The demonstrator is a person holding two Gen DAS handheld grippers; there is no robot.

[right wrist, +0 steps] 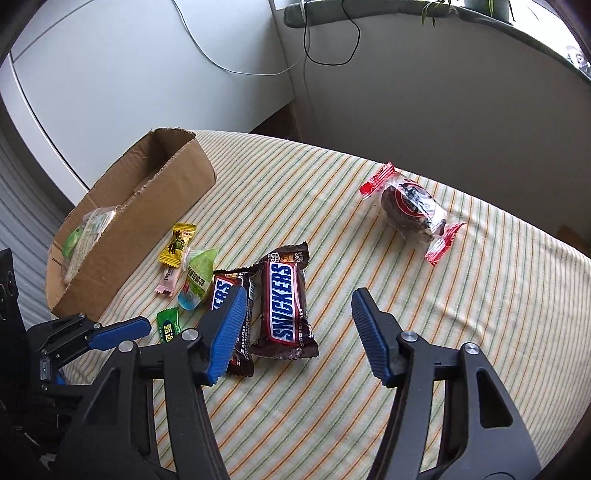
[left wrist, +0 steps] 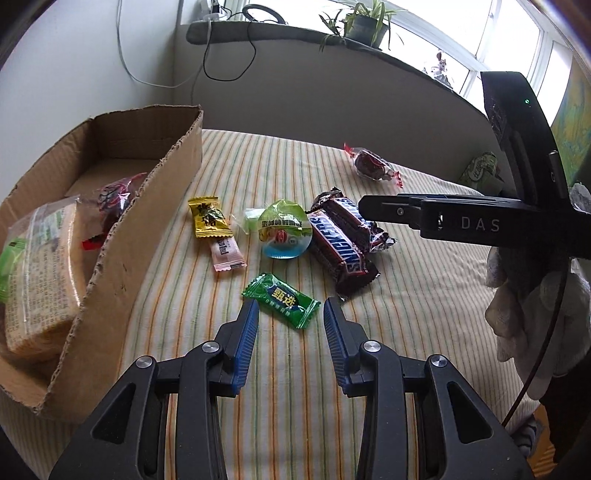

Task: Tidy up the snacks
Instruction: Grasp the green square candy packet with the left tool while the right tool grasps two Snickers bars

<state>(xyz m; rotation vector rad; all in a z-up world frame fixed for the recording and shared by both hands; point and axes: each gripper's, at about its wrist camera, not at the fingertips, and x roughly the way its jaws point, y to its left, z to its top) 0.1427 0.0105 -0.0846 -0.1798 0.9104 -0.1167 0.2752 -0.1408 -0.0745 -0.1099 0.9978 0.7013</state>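
A cardboard box (left wrist: 147, 206) at the left holds a wafer pack (left wrist: 40, 273) and a red-wrapped snack (left wrist: 114, 195). On the striped cloth lie a green candy (left wrist: 280, 299), a yellow candy (left wrist: 208, 218), a pink candy (left wrist: 227, 254), a jelly cup (left wrist: 282, 230), two Snickers bars (left wrist: 340, 240) and a red-ended cake (left wrist: 373, 166). My left gripper (left wrist: 291, 306) is open, its tips on either side of the green candy. My right gripper (right wrist: 299, 295) is open and empty just above a Snickers bar (right wrist: 284, 306). The cake (right wrist: 410, 210) lies farther right.
The box (right wrist: 155, 206) stands at the cloth's left edge. A wall and a ledge with a potted plant (left wrist: 365, 22) and hanging cables rise behind. The right gripper's body (left wrist: 480, 221) and a gloved hand (left wrist: 535, 306) fill the right side.
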